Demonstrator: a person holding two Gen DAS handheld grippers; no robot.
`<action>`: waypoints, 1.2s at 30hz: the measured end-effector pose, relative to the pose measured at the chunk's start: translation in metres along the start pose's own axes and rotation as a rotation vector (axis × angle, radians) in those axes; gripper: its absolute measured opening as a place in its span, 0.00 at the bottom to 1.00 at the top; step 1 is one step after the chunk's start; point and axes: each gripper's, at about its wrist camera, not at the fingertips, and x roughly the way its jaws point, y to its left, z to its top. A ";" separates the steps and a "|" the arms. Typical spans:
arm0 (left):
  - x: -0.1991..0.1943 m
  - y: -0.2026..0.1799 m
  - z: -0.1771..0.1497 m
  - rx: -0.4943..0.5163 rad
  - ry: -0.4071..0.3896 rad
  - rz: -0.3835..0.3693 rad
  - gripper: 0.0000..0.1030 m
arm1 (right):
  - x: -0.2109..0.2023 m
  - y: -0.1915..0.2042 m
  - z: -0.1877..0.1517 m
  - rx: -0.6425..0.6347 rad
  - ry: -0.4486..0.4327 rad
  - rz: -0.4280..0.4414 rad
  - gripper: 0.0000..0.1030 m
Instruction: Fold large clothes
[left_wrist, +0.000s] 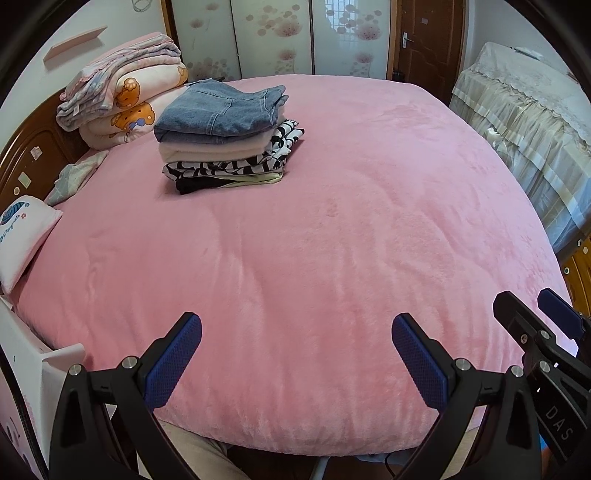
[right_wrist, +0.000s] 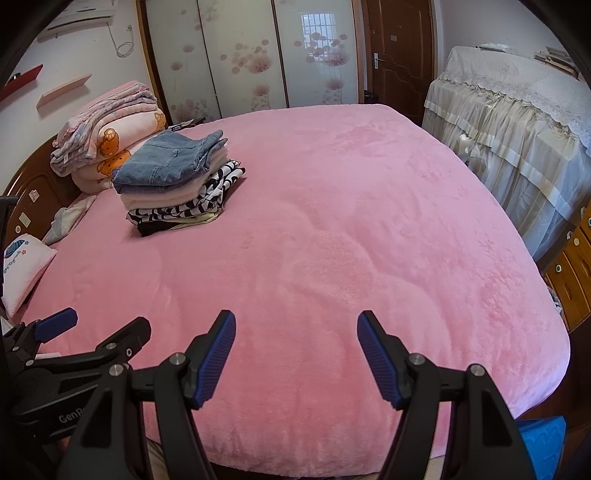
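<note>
Nearest the lens, both grippers hang over the near edge of the bed with their blue-padded jaws spread wide and nothing between them: the left gripper (left_wrist: 297, 356) and the right gripper (right_wrist: 296, 356) sit side by side, close to each other, above the pink plush blanket (left_wrist: 332, 240).

Well away from them, toward the far left of the bed, stands the stack of folded clothes (left_wrist: 225, 136). Folded blue jeans (left_wrist: 218, 110) lie on top, a pale cream garment (left_wrist: 210, 147) under them, then a black-and-white patterned piece (left_wrist: 236, 162), with dark and pale yellowish layers at the bottom.

Just behind the stack, against the wooden headboard (left_wrist: 26, 155), rests a folded quilt with bear prints (left_wrist: 125, 99). A small white pillow (left_wrist: 22, 240) lies at the left edge. Beyond the bed are floral sliding wardrobe doors (left_wrist: 277, 37), a brown door (left_wrist: 428, 40), and on the right a piece of furniture draped in cream lace cloth (left_wrist: 524, 122).
</note>
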 end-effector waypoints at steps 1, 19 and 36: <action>0.000 0.000 0.000 -0.001 0.001 0.000 0.99 | 0.000 0.000 0.000 -0.001 -0.001 0.000 0.67; 0.004 0.004 0.000 -0.010 0.020 -0.002 0.99 | -0.001 0.001 0.000 -0.005 0.001 0.001 0.67; 0.005 0.005 -0.002 -0.015 0.023 -0.006 0.98 | -0.001 0.002 -0.001 -0.010 0.001 0.005 0.67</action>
